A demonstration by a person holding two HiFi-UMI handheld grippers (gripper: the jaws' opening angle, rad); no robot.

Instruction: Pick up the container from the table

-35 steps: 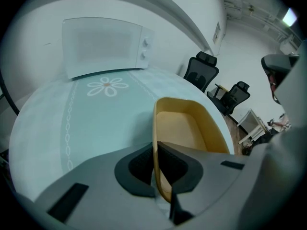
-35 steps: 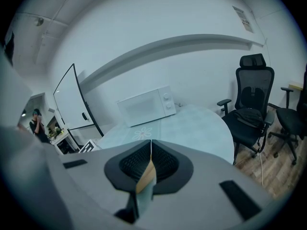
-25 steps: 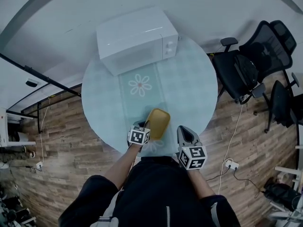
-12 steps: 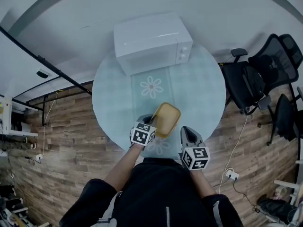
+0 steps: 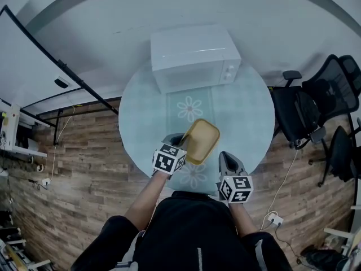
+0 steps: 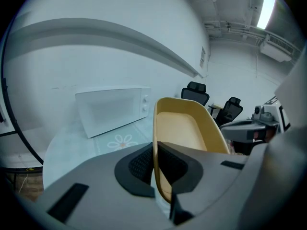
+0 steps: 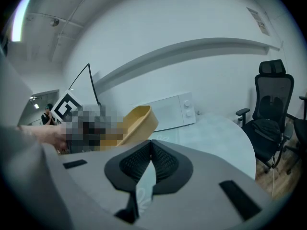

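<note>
Roughly: container [image 5: 202, 141] long axis toward microwave [image 5: 194, 58] (left tongs [image 5: 179, 141] on rim).

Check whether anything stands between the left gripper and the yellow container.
Nothing visible does. The left gripper is shut on one wall of the container, holding it tilted above the table. The microwave stands farther back, apart.
</note>
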